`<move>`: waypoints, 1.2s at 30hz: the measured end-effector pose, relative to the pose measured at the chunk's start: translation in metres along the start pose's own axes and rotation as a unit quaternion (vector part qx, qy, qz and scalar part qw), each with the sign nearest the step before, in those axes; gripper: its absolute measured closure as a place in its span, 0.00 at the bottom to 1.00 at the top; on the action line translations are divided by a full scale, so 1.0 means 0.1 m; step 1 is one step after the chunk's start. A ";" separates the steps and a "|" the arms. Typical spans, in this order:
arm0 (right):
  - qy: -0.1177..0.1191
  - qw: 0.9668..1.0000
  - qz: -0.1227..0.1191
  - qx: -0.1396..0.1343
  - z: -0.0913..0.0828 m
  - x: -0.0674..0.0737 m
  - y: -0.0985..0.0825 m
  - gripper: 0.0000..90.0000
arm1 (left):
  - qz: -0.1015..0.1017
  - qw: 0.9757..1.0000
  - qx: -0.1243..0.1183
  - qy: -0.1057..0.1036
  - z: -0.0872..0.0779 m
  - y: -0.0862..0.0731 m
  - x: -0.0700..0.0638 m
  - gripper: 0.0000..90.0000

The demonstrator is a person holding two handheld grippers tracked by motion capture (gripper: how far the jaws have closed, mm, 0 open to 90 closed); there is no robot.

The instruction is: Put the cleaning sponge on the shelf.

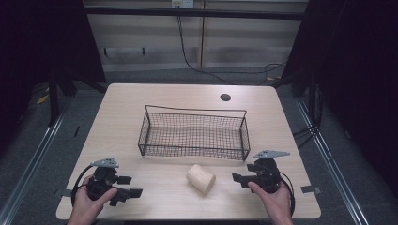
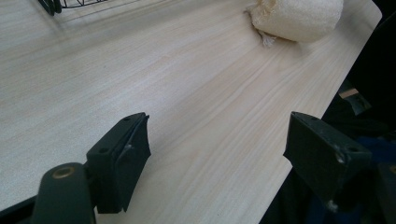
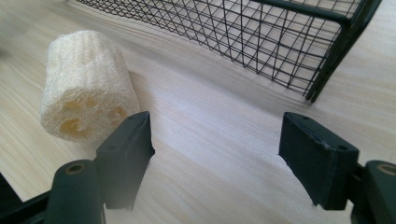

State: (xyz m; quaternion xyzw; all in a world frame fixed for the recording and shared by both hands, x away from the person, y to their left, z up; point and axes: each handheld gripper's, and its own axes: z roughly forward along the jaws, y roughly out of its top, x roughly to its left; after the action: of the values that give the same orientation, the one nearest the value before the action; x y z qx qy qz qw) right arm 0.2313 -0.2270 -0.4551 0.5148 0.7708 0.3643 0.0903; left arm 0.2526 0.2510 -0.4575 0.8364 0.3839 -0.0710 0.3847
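Nearest the table's front edge, the left gripper (image 1: 126, 186) rests at the near left with its jaws spread wide and nothing between them. At the near right, the right gripper (image 1: 238, 177) sits the same way, jaws wide apart and empty, pointing leftward at the one loose item on the table.

That item is a loofah sponge (image 1: 201, 178), a pale stubby cylinder lying on its side between the two grippers, a little nearer the right one and just in front of the basket. In the right gripper view its cut end (image 3: 83, 116) shows an open fibrous weave with hollow channels, so I'd judge it very light, springy and rough enough not to slip. It should squash somewhat under the jaws but not break. The best hold looks to be across the rounded flanks at mid-length, closing gently.

Farther back, at the middle of the table (image 1: 141, 101), stands a black wire basket (image 1: 194, 151), with nothing in it.

By count: one loofah, one basket, two grippers, one small dark round hole (image 1: 225, 97) near the far edge.
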 end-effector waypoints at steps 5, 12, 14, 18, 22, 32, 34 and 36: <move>0.007 1.000 0.021 0.008 -0.03 0.00 0.02 0.29 | 0.003 1.000 0.001 0.001 0.01 0.00 -0.01 0.26; 0.011 0.999 0.024 0.031 -0.03 0.04 0.04 0.31 | 0.007 1.000 0.003 -0.004 0.00 0.00 -0.01 0.26; 0.017 0.999 0.029 0.039 -0.03 0.04 0.04 0.31 | 0.007 1.000 0.003 -0.004 0.00 0.00 -0.01 0.26; 0.041 0.997 0.036 0.054 -0.04 0.02 0.05 0.29 | 0.008 1.000 0.003 -0.004 0.00 0.00 -0.02 0.26; 0.043 0.997 0.024 0.058 -0.08 0.06 0.10 0.26 | 0.006 1.000 0.004 -0.003 0.01 0.00 -0.02 0.26; 0.049 0.996 0.015 0.069 -0.09 0.10 0.18 0.23 | 0.011 1.000 0.000 -0.004 0.00 0.00 -0.02 0.26; 0.053 0.996 0.010 0.071 -0.11 0.11 0.22 0.23 | 0.012 1.000 0.004 -0.003 0.00 0.00 -0.02 0.26; 0.057 0.996 0.007 0.069 -0.13 0.12 0.26 0.24 | 0.013 1.000 0.004 -0.004 0.00 0.00 -0.02 0.26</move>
State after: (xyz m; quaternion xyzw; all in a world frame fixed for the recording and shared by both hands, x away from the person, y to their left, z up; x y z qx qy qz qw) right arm 0.2380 -0.2175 -0.4256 0.5034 0.7946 0.3393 0.0078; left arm 0.2509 0.2495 -0.4567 0.8426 0.3716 -0.0709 0.3833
